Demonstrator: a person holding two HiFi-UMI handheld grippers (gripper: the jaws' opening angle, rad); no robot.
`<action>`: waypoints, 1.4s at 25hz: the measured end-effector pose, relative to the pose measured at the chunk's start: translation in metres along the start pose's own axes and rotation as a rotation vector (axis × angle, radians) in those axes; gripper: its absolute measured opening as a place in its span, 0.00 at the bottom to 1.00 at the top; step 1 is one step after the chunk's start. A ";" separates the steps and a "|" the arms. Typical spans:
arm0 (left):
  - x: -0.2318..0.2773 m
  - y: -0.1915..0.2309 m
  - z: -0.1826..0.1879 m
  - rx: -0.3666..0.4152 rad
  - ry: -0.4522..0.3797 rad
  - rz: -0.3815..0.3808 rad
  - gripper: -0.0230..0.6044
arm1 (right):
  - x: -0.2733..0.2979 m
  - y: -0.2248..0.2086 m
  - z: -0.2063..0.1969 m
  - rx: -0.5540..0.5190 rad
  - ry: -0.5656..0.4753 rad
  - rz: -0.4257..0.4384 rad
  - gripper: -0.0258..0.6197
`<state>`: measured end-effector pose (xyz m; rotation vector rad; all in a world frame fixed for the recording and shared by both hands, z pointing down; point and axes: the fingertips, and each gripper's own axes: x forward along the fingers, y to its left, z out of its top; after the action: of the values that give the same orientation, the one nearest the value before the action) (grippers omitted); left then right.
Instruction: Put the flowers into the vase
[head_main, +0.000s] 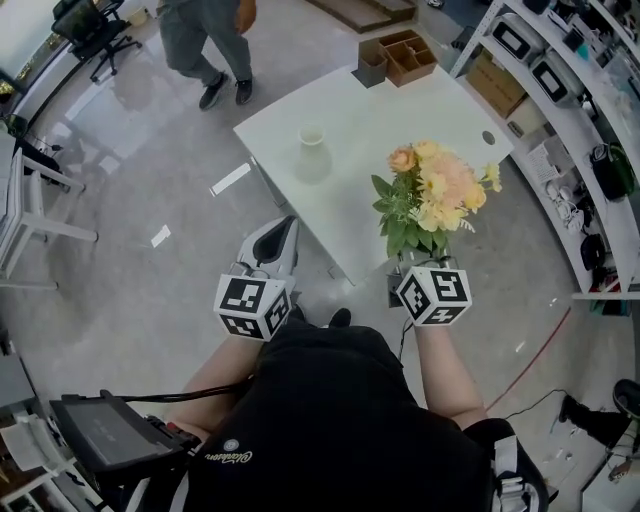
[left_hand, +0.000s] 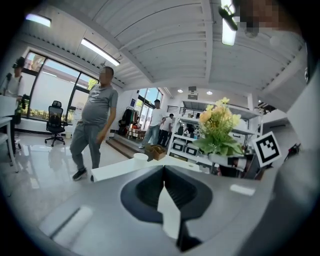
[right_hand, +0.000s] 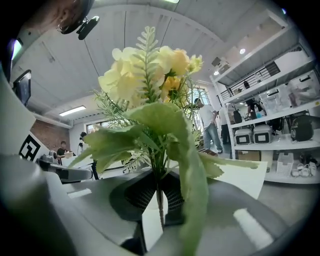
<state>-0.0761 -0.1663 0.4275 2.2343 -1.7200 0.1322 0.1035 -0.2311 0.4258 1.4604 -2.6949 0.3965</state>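
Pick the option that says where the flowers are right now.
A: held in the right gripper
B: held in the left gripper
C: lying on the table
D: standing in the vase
A: the right gripper is closed on the stems of the flowers, while the vase stands on the table with nothing in it.
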 end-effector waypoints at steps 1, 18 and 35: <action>-0.002 0.000 0.000 0.002 0.000 0.008 0.05 | -0.001 0.001 0.000 -0.001 0.000 0.007 0.09; 0.018 0.126 0.032 0.039 0.017 -0.045 0.05 | 0.077 0.075 0.000 0.011 -0.007 -0.066 0.09; 0.059 0.161 0.051 0.025 0.038 -0.069 0.05 | 0.142 0.109 0.057 -0.059 -0.077 -0.023 0.09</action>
<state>-0.2202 -0.2729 0.4256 2.2912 -1.6283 0.1801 -0.0608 -0.3044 0.3728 1.5201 -2.7195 0.2628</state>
